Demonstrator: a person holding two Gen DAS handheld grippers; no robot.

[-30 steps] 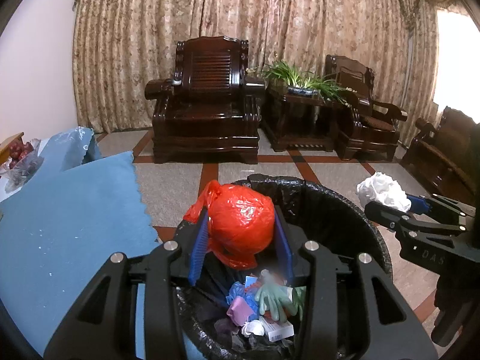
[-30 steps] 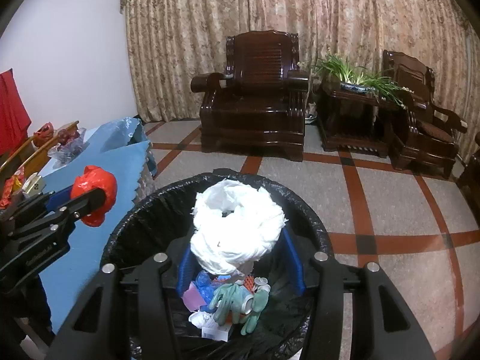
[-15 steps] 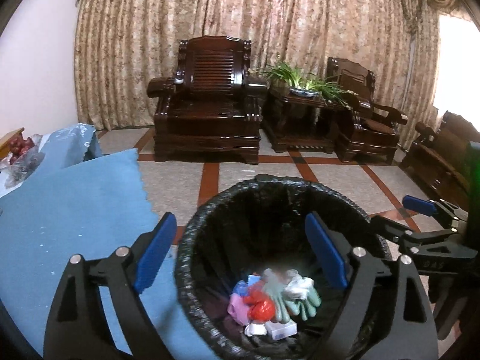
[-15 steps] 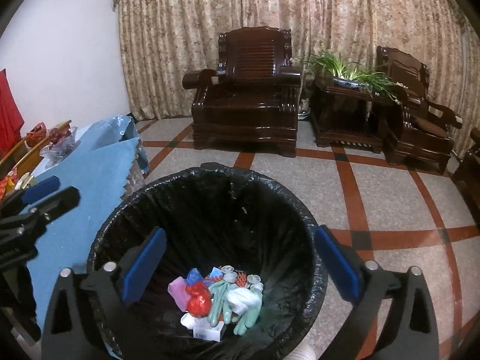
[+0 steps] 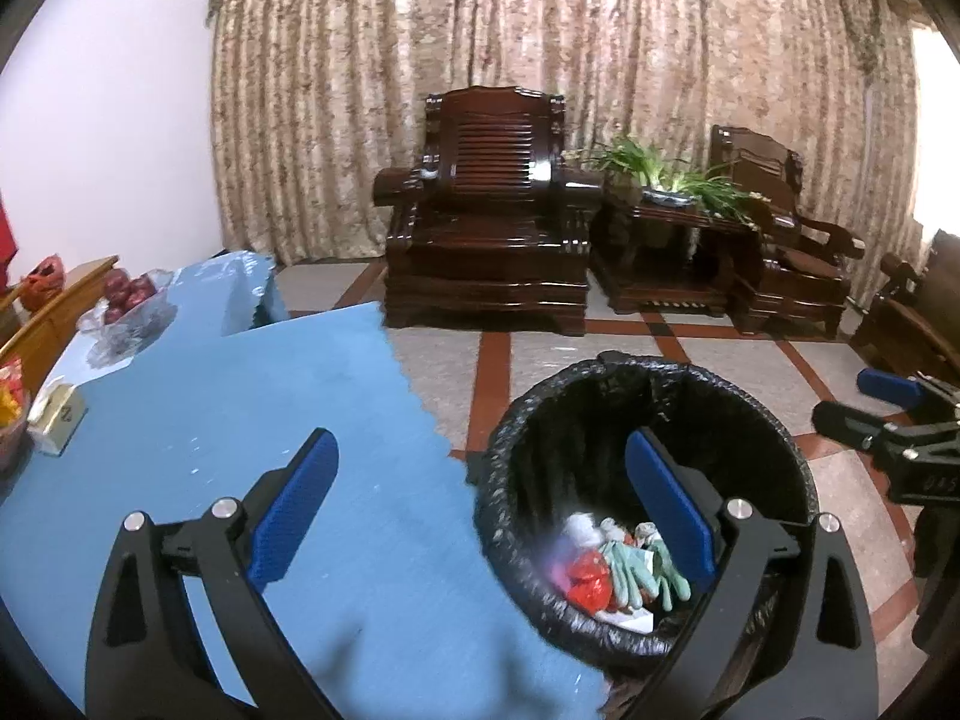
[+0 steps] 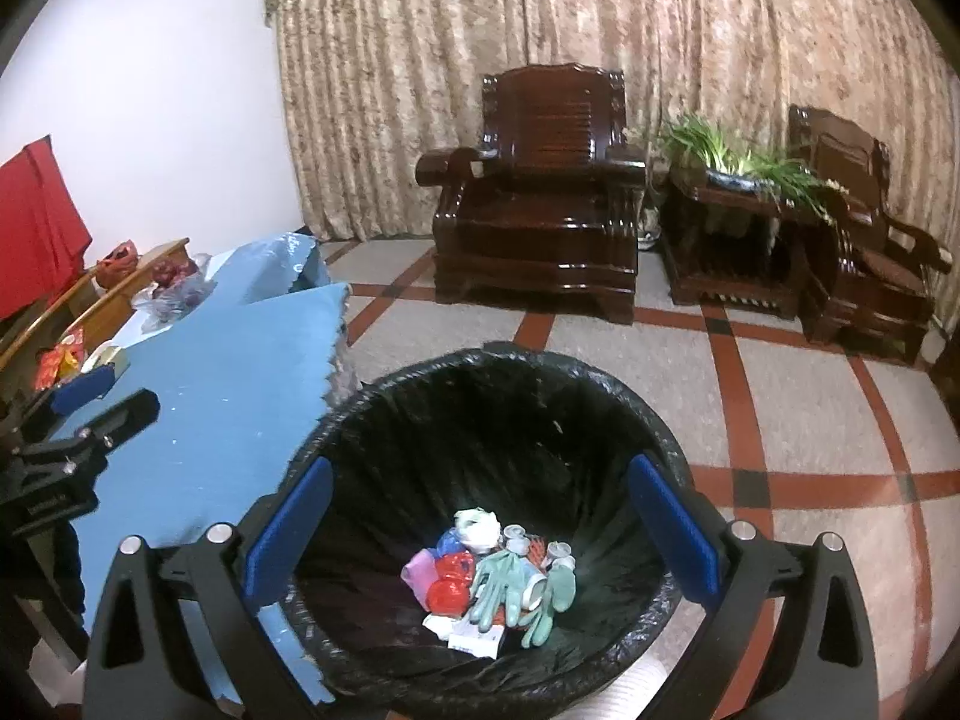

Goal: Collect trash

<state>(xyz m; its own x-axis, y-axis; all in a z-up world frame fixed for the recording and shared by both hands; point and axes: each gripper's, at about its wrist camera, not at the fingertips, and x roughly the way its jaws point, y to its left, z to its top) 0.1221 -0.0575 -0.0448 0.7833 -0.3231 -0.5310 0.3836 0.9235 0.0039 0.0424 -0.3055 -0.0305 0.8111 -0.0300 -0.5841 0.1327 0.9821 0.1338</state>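
Observation:
A bin lined with a black bag (image 6: 600,396) stands on the floor beside the blue-covered table (image 5: 210,420). At its bottom lie a red bag (image 6: 451,589), a white wad (image 6: 477,527), green gloves (image 6: 510,585) and other scraps. My right gripper (image 6: 480,534) is open and empty above the bin. My left gripper (image 5: 480,510) is open and empty, over the table edge and the bin's left rim (image 5: 489,480). The bin's trash also shows in the left wrist view (image 5: 618,570). Each gripper shows in the other's view, the left (image 6: 90,402) and the right (image 5: 870,402).
On the table's far left are a bag of red fruit (image 5: 129,294), a tissue box (image 5: 57,417) and snack packets (image 6: 60,360). Dark wooden armchairs (image 5: 492,228) and a plant stand (image 5: 666,240) line the curtain. The floor is tiled (image 6: 810,420).
Both grippers opened and dropped the red bag and the white wad into the bin. My left gripper then swung left over the table edge.

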